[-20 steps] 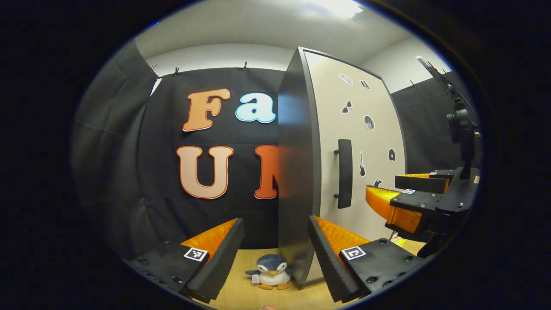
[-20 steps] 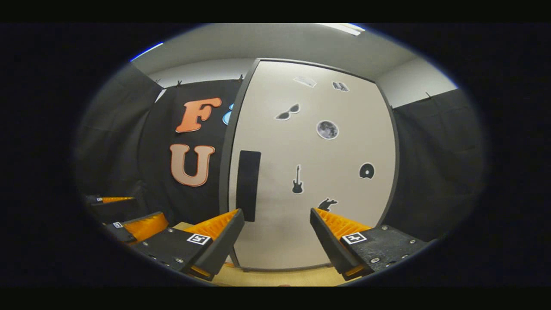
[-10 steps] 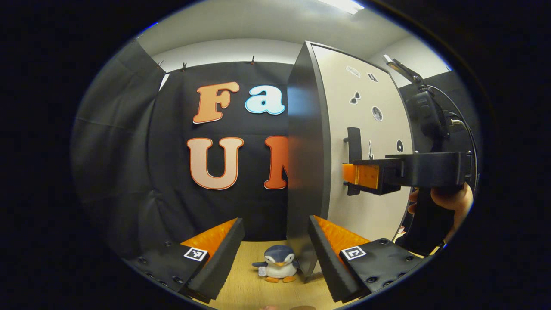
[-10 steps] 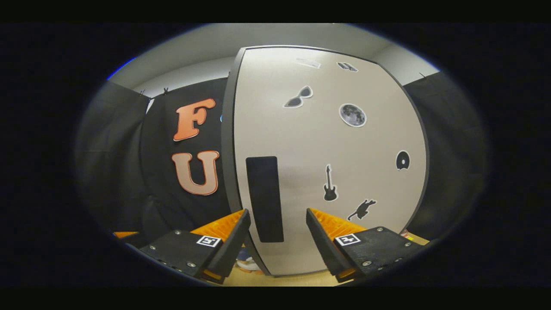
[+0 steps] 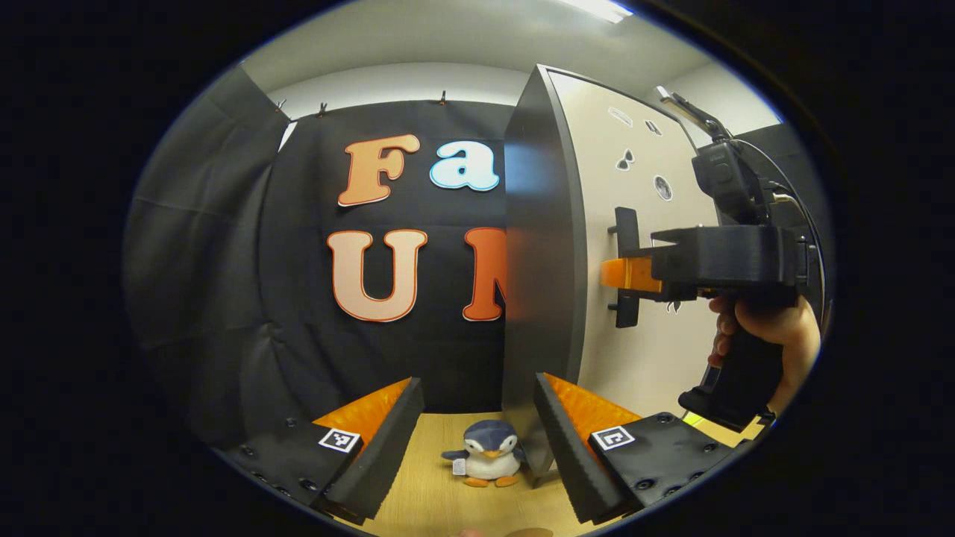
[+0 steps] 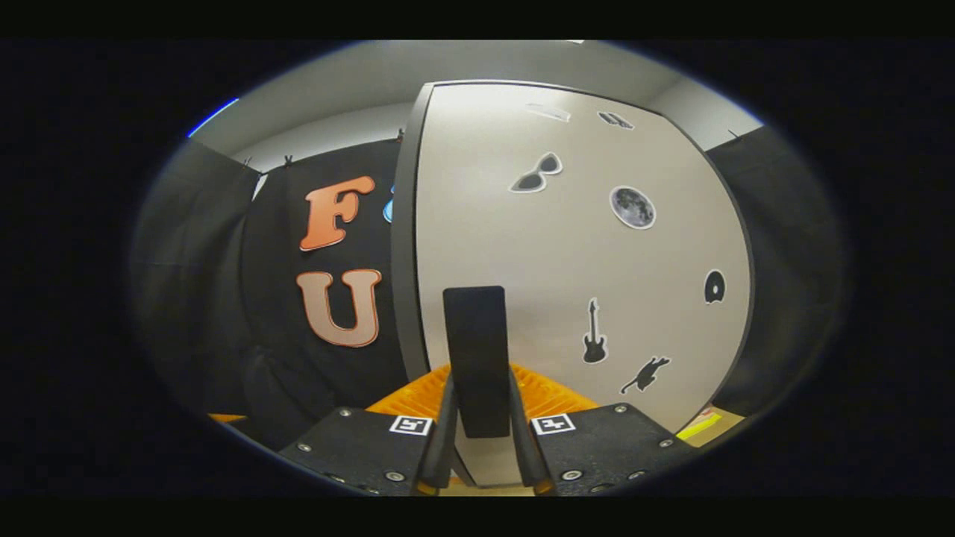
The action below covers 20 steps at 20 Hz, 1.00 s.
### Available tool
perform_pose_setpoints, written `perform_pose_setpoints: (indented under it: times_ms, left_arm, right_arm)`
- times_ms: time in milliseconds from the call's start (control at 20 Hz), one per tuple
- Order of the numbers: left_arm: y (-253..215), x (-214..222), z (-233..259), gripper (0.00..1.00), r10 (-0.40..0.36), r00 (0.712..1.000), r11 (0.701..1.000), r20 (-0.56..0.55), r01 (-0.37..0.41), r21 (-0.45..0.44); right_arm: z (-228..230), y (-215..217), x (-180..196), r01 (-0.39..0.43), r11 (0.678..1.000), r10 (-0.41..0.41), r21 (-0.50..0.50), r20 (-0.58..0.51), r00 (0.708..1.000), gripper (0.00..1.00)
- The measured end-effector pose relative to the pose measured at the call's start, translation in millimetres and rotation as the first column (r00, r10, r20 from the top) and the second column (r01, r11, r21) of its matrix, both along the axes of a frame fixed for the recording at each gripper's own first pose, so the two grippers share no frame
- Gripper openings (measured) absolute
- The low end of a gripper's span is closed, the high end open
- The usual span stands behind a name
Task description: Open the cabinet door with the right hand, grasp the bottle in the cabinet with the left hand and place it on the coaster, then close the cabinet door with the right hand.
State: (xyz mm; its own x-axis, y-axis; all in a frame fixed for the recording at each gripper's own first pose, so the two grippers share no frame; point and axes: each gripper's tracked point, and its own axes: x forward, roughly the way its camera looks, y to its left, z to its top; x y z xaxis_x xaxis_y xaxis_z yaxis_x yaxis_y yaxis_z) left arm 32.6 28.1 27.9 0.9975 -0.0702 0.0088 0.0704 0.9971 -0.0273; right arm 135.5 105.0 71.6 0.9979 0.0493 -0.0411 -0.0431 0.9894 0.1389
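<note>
The tall cabinet has a dark side and a pale door with small stickers; the door stands closed and hides the inside. A black vertical handle runs near the door's left edge. My right gripper is shut on the lower half of that handle, one finger pressing each side. In the left gripper view the same right gripper reaches level onto the handle, held by a hand. My left gripper is open and holds nothing, low in front of the cabinet's left corner.
A small plush penguin sits on the wooden tabletop by the cabinet's front left corner, between my left fingers in the view. Something yellow-green lies on the table to the cabinet's right. Black cloth walls surround the booth.
The right gripper moved in toward the door and up to the handle, then shut on it; a second ago it was open and short of it. The left gripper shifted slightly.
</note>
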Motion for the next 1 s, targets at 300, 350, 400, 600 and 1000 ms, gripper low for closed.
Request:
perform_pose_setpoints:
  times_ms: [300, 350, 400, 600, 1000]
  left_arm:
    - [17.6, 2.0, -3.4, 0.97, 0.018, 1.000, 1.000, -0.006, -0.018, 0.004]
    - [20.1, 2.7, -4.1, 0.99, 0.018, 1.000, 1.000, -0.008, -0.018, 0.002]
    - [22.2, 4.7, -4.9, 0.97, 0.016, 1.000, 1.000, -0.008, -0.016, -0.001]
    - [23.2, 7.7, -7.8, 0.97, -0.001, 1.000, 1.000, -0.014, 0.001, 0.001]
    - [11.9, 7.5, -11.3, 0.97, -0.025, 1.000, 1.000, -0.017, 0.025, 0.004]
  right_arm:
    - [1.1, -1.9, -4.1, 0.017, 0.999, -0.017, 0.033, 0.013, 1.000, 0.20]
    - [1.1, -1.8, -5.7, 0.014, 0.999, -0.015, 0.038, 0.014, 1.000, 0.19]
    - [1.3, -2.6, -8.5, 0.011, 0.999, -0.012, 0.051, 0.015, 1.000, 0.19]
    - [5.7, -8.0, -18.7, 0.025, 0.998, -0.029, 0.050, 0.074, 0.997, 0.17]
    - [2.7, -17.0, -35.3, -0.006, 0.999, 0.002, 0.051, 0.074, 0.997, 0.14]
